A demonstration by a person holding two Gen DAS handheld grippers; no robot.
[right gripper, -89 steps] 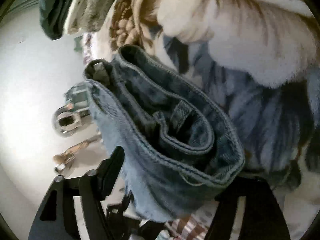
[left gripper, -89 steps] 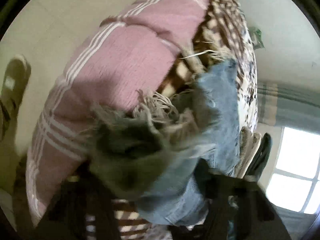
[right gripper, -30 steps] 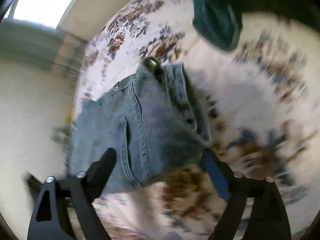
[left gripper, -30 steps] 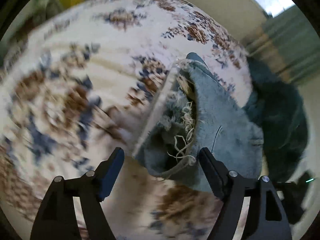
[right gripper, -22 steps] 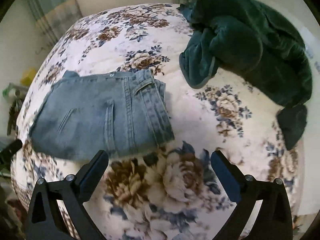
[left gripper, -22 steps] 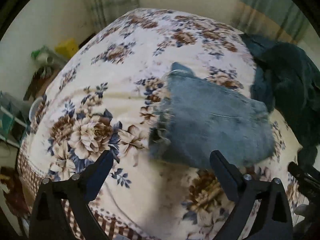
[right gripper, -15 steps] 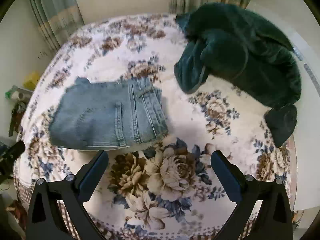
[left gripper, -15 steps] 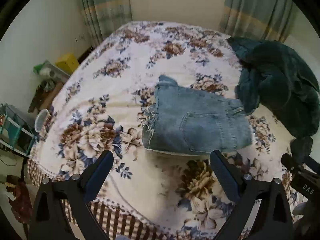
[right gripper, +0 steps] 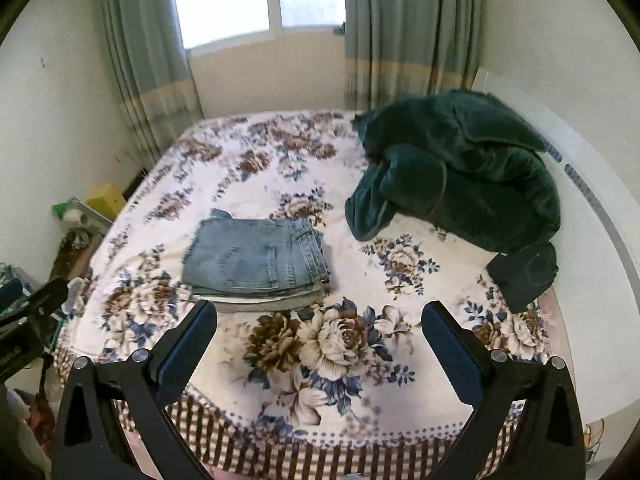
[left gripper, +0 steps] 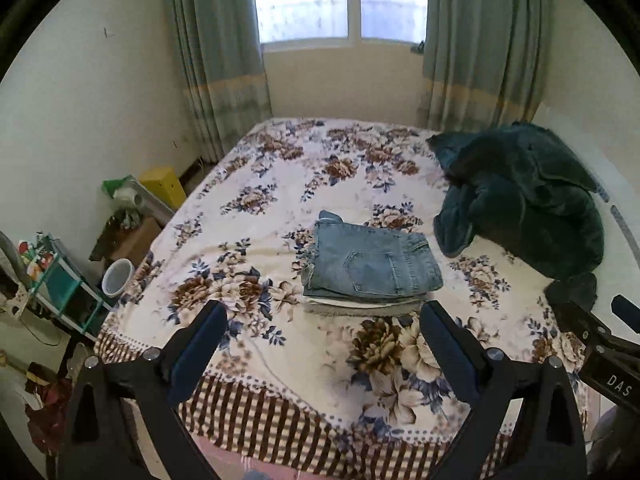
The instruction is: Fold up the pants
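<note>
The blue jeans (left gripper: 372,264) lie folded flat on top of a small stack of folded clothes on the floral bed cover (left gripper: 280,184). They also show in the right wrist view (right gripper: 256,258). My left gripper (left gripper: 320,320) is open and empty, held back over the bed's near edge, well short of the stack. My right gripper (right gripper: 320,320) is open and empty too, equally far back. The right gripper's body shows at the right edge of the left wrist view (left gripper: 600,344).
A dark green blanket (right gripper: 460,176) is heaped at the bed's right side. A yellow box (left gripper: 162,188), a shelf (left gripper: 60,280) and a cup (left gripper: 116,276) stand by the left wall. Curtains (left gripper: 216,60) and a window are behind the bed.
Both grippers let go of the jeans, set them on the stack, and pulled far back from the bed. The jeans now lie still and folded.
</note>
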